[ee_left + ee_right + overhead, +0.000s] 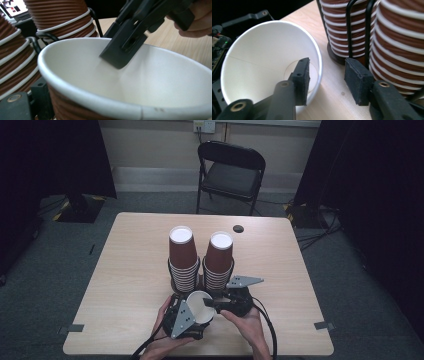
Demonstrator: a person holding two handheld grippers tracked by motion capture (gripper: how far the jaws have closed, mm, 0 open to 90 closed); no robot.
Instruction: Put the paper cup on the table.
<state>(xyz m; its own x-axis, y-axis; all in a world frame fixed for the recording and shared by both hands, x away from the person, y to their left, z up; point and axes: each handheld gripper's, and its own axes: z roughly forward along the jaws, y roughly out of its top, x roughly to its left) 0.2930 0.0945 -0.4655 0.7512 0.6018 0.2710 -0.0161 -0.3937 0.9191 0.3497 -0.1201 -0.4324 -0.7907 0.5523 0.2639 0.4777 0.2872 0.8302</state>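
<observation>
Near the middle of the tabletop's near edge, the person holds a single brown paper cup [198, 306] tipped on its side, its white mouth turned up toward the right; the left gripper [186, 316] carries it, and in the left gripper view the ribbed brown wall [72, 110] sits between that gripper's black jaws, which pinch the cup from outside. The right gripper [220, 306] comes in from the right, toward the cup's rim; its jaws stand spread apart, not pressing anything; in the right gripper view one pad [302, 75] reaches inside the white mouth [262, 57] while the other pad [358, 81] stays outside over bare wood, so the cup's rim [319, 65] lies between them with a gap on each side. In the left gripper view the same black pad [122, 50] hangs inside the cup, close to the inner wall; whether it touches, I cannot tell.

Just beyond the cup, toward the centre of the tabletop, two tall stacks of brown cups stand upright in black wire holders; the left stack [182, 257] and the right stack [219, 260] are just beside each other, each topped by an upside-down cup with a white base. A small dark disc [238, 228] lies near the far edge; a black folding chair [230, 172] stands beyond the table [125, 270].
</observation>
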